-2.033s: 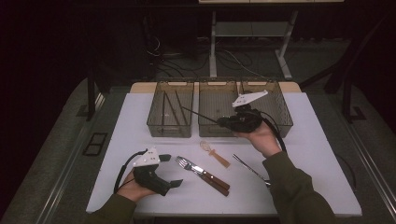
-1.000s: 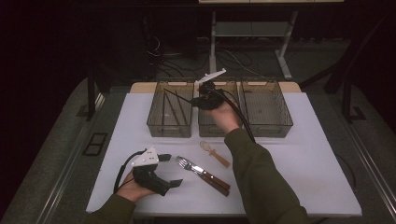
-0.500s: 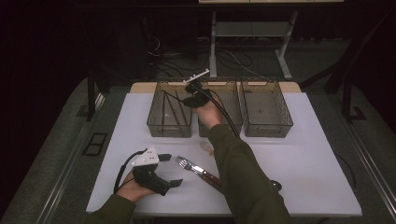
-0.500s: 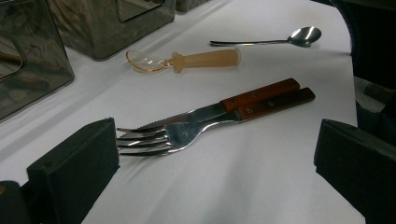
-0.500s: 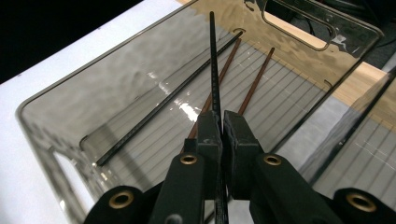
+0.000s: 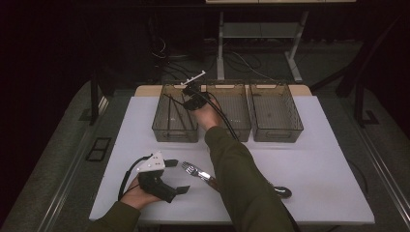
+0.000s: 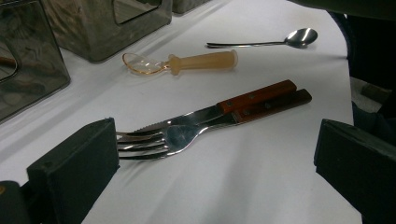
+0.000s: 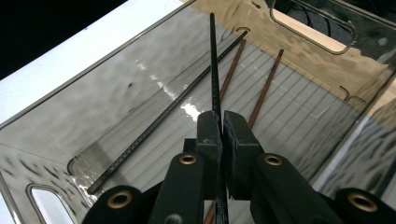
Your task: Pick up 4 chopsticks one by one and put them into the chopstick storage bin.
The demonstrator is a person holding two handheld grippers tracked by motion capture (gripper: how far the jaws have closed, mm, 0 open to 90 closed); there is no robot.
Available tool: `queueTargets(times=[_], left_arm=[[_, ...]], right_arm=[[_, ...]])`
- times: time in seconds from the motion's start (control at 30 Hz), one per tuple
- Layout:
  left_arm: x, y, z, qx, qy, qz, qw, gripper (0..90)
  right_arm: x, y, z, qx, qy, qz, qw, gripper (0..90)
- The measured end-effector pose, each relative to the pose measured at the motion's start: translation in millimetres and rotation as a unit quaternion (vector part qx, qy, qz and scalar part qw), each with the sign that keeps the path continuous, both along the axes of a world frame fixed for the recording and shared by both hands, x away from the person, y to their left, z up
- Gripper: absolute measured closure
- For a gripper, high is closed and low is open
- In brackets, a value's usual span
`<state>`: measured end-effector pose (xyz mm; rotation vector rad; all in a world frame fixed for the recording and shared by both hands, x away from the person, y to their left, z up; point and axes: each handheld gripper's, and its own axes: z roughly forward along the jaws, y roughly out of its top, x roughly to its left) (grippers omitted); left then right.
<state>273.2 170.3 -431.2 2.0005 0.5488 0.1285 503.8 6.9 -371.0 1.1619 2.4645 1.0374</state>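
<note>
Right gripper jaws pinching black chopstick inside left bin — walls near; left gripper jaws spread.

Right tool over the leftmost bin, left tool resting on the white table

The right tool hangs above the leftmost of three clear smoky plastic bins, with thin dark sticks lying inside that bin; whether its jaws grip one cannot be told here. The left tool, jaws apart, sits on the white table just beside a metal fork. A metal spoon lies by the right sleeve.
</note>
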Motion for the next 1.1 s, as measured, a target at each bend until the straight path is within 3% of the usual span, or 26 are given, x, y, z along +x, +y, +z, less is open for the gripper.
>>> queueTargets(times=[0.1, 0.57, 0.8, 1.1], left_arm=[[-0.4, -0.1, 0.1, 0.0, 0.0, -0.001, 1.0, 0.0], [0.3, 0.1, -0.4, 0.0, 0.001, 0.0, 1.0, 0.0], [0.2, 0.1, -1.0, 0.002, 0.0, 0.001, 1.0, 0.0], [0.0, 1.4, -1.9, -0.002, 0.003, 0.008, 1.0, 0.0]], right_arm=[[0.2, 2.2, -1.1, -0.002, -0.001, 0.002, 1.0, 84.9], [-5.2, -8.4, 11.0, 0.02, 0.004, 0.023, 0.9995, 60.4], [-14.5, -27.0, 19.0, 0.042, 0.009, 0.034, 0.9985, 48.0], [-40.4, -56.5, 28.3, 0.04, -0.008, 0.063, 0.9972, 36.6]])
